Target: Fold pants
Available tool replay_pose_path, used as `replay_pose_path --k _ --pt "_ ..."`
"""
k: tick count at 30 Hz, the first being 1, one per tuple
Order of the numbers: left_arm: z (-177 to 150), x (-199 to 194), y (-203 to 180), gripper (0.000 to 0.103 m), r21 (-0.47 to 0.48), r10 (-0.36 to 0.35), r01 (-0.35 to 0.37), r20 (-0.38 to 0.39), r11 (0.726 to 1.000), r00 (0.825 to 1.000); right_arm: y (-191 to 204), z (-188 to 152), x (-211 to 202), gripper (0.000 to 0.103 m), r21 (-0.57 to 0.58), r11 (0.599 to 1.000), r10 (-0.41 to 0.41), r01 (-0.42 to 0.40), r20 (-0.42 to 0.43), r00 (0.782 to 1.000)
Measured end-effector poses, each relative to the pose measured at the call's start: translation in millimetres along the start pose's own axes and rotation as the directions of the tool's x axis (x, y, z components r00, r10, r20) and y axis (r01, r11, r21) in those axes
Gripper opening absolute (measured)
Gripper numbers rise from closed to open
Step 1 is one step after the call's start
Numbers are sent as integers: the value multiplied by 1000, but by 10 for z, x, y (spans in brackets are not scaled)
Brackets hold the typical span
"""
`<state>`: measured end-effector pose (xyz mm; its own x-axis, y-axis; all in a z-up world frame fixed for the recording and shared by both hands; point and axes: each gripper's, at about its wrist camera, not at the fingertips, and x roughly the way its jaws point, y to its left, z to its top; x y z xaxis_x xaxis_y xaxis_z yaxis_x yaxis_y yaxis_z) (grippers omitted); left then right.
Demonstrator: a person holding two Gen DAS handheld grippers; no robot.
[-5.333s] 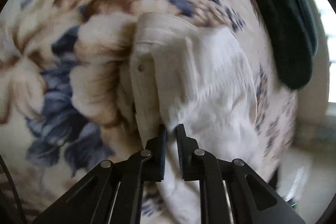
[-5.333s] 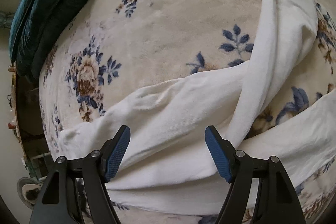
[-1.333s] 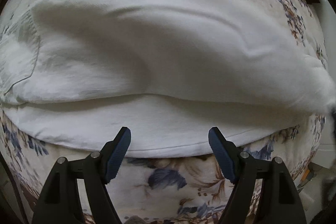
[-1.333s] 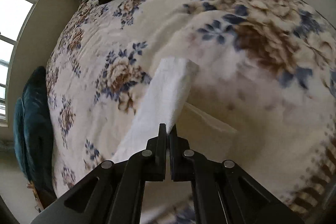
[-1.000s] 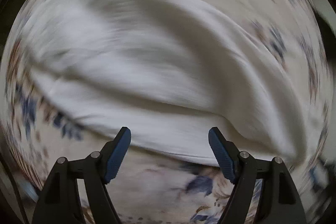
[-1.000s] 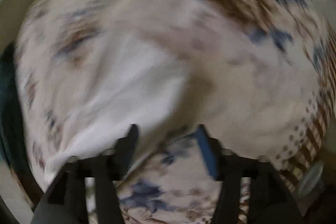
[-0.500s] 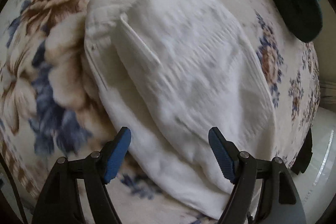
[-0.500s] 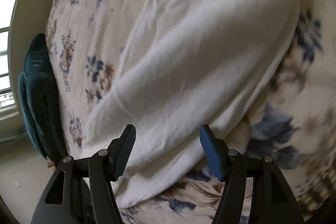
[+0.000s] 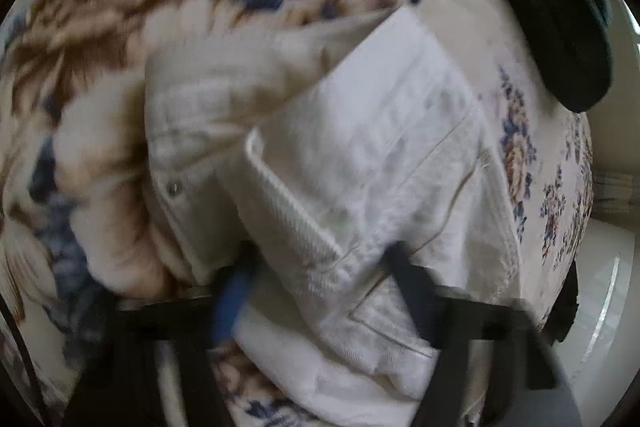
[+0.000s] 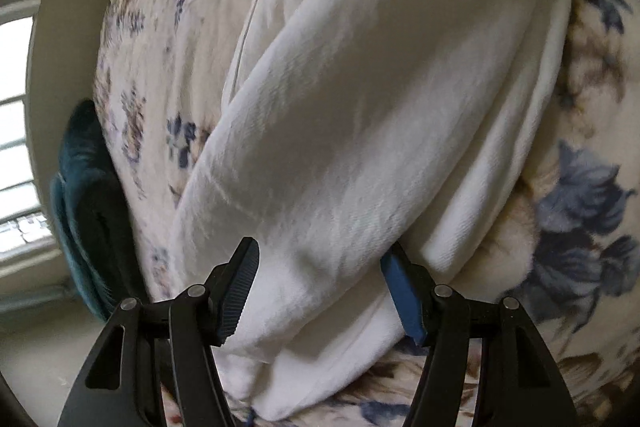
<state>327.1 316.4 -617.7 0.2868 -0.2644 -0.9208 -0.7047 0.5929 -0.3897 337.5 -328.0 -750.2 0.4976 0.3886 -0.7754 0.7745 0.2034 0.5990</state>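
White pants lie on a floral blanket. The left wrist view shows their waist end point(image 9: 360, 163) with a metal button point(image 9: 173, 189) and a pocket. My left gripper point(image 9: 320, 275) is open, its fingers on either side of the waistband fold; the view is blurred. The right wrist view shows the folded legs point(image 10: 360, 107) as a thick white roll. My right gripper point(image 10: 320, 275) is open and straddles the near edge of that roll, its blue-padded fingers point(image 10: 402, 291) against the cloth.
The floral blanket point(image 9: 100, 27) covers the bed point(image 10: 160, 27). A dark teal cushion lies at the bed's edge point(image 9: 560, 7), also seen in the right wrist view point(image 10: 88, 195). A window point(image 10: 16, 147) is at the left. Pale floor shows beyond the bed edge point(image 9: 608, 287).
Both open grippers have moved closer to the pants and now straddle the cloth. About a second ago the right gripper opened and let go of the leg end.
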Motion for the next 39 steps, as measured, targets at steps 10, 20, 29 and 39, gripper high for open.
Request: replay_pose_path --k 10,20,29,39 --pt "9 -526 -150 15 98 -42 29 135 995 990 127 -42 -172 8 -53 998 37 -33 67 997" --pt "-88 -328 410 21 94 107 -114 81 989 991 63 -316 -466 8 -195 968 -156 156 16 988" --pt "-274 -733 358 38 118 241 -263 177 958 954 -168 -49 -846 54 -142 983 -120 118 -3 993" --pt "-1474 -488 -1213 84 456 134 -236 244 858 961 -373 748 -1554 55 33 990 -141 137 206 968"
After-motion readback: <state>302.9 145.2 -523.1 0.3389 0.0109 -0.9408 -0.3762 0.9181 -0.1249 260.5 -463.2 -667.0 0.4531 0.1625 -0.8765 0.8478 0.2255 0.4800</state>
